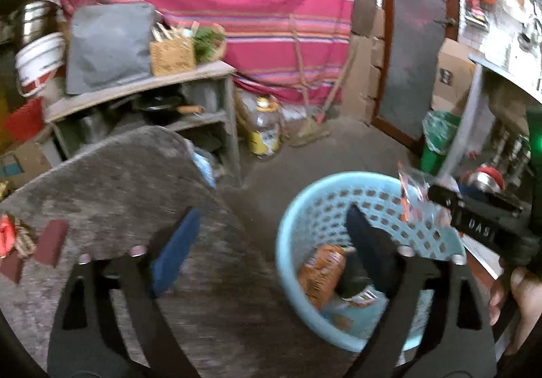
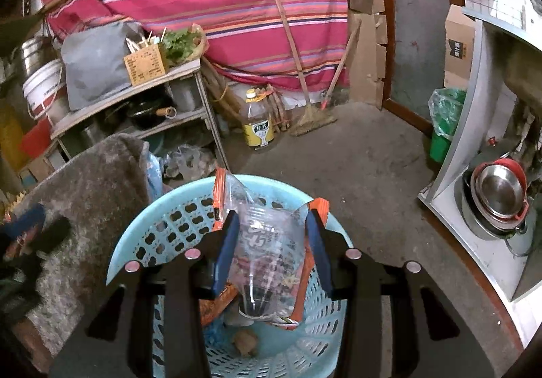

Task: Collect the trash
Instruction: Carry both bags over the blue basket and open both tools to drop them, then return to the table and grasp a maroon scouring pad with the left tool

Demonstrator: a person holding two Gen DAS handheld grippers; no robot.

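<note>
- Centre of the right wrist view: the right gripper (image 2: 271, 249) is clamped on a clear plastic wrapper (image 2: 267, 249) with orange edges, held between the blue pads (image 2: 225, 249) directly above the open mouth of the light-blue basket (image 2: 142, 239).
- Right edge of the left wrist view: the same wrapper (image 1: 415, 198) hangs over the basket's far rim (image 1: 305, 198), confirming that it is above the basket, not yet inside.
- Lower half of the left wrist view: the left gripper (image 1: 271, 246) has its fingers wide apart and holds nothing; it spans the grey cloth-covered surface (image 1: 111, 181) and the basket.
- Basket floor, lower right of the left wrist view: an orange-brown packet (image 1: 321, 273) already lies inside, with other scraps too blurred to name.
- Step in hand, as a judgement: the drop-off phase of one collection cycle. The next move calls only for parting the right fingers so that the wrapper falls; light film may cling to a pad.
- Left edge of the left wrist view: a red-and-tan crumpled item (image 1: 10, 239) on the cloth may be further trash.
- Writing: pale printed characters on the wrapper are unreadable; the yellow label of the bottle (image 2: 257, 122) at upper centre carries characters too small to read; "DAS" shows on the right gripper's body.
</note>
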